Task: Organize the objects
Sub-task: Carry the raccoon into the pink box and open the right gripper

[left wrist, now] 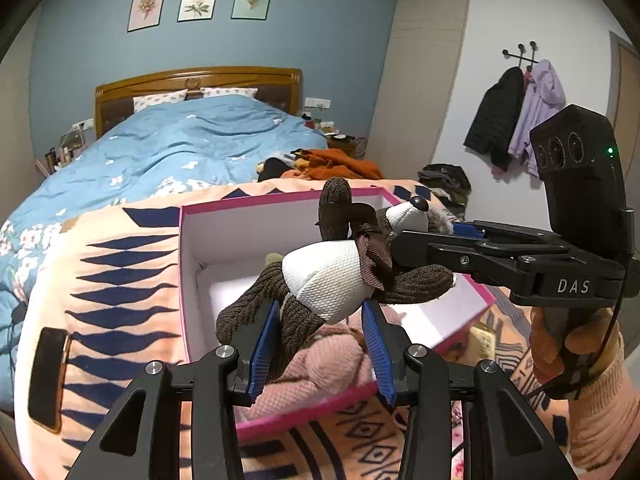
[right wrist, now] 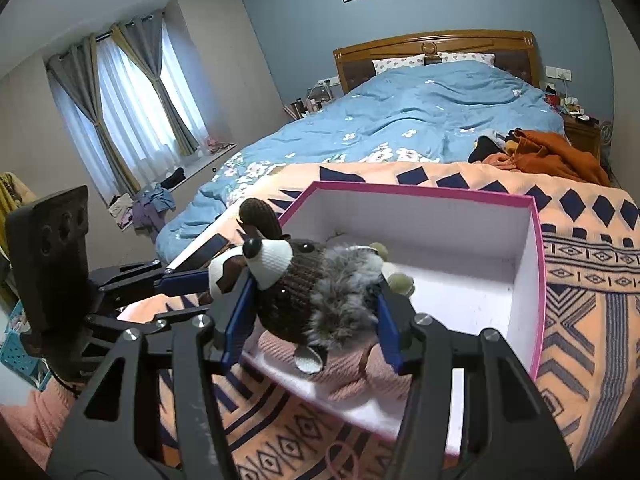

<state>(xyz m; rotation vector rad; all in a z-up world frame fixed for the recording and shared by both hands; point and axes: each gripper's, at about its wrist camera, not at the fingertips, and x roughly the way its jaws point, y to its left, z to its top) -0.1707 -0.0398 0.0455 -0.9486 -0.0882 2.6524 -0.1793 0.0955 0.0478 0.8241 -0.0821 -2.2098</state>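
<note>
Two tools share one load here, and that is where the risk lies. Farthest left in the left wrist view a phone (left wrist: 50,376) lies on the patterned blanket (left wrist: 120,280) near the bed's edge; a careless sweep could knock it off. Next comes the left tool (left wrist: 320,344), part closed, its blue pads pinching the lower body and legs of the knitted stuffed toy (left wrist: 328,280). The toy hangs in the air above the pink box (left wrist: 188,280), which sits open on the blanket with a pink knitted item (left wrist: 332,360) already in its near end. To the right, the right tool (right wrist: 312,320) is also part closed, clamped across the toy's furry head.

Soft stuffing gives, so if the hands drift apart the toy could stretch and slide out of one grip, then swing from the other. Releasing unevenly could drop it onto the box wall rather than inside. Lowering too fast might let a tool catch the thin rim and tip or shove the box towards the phone.
</note>
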